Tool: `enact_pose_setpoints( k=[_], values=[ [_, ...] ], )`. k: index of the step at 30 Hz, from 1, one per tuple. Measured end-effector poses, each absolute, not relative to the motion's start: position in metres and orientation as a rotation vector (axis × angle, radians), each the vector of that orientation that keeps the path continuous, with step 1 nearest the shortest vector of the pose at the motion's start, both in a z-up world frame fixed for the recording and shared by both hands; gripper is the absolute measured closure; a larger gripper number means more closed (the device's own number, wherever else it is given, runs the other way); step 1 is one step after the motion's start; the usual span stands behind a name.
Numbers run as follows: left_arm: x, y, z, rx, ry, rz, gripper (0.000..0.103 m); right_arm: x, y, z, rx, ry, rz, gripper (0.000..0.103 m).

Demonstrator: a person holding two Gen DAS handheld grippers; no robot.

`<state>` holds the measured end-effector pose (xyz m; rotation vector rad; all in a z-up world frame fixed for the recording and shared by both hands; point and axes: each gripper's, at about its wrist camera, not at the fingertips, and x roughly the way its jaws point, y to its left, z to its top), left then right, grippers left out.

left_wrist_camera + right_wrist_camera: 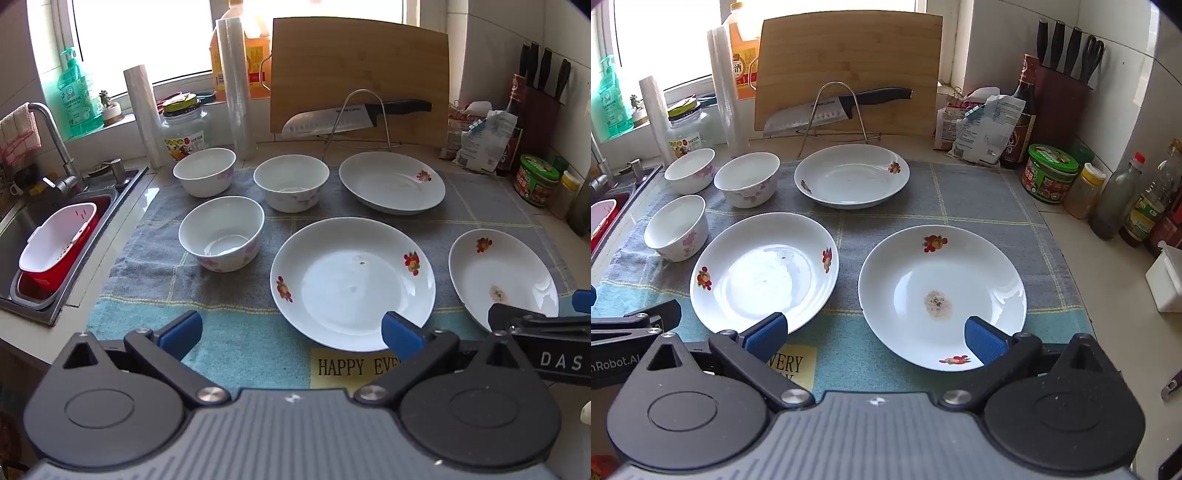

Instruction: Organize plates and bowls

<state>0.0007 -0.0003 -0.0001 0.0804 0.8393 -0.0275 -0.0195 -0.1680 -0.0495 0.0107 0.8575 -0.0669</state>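
Currently nothing is held, both the left hand-held gripper (291,332) and the right hand-held gripper (874,338) being spread wide above the towel (979,192) where three plates and three bowls are laid apart, so a glazed rim could be chipped if pinched off-centre.

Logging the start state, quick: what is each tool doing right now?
Left tool: open, holding nothing, above the towel's near edge.
Right tool: open, holding nothing.
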Motion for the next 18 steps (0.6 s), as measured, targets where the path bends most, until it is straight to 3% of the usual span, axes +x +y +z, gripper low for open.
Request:
enact_pose_setpoints(
  k=[18],
  values=[
    [-0.0025, -0.0041, 0.0008, 0.075, 0.825, -0.028, 0.001, -0.0235, -0.1720, -0.0455, 0.021, 0.843, -0.069, 0.000]
  ],
)
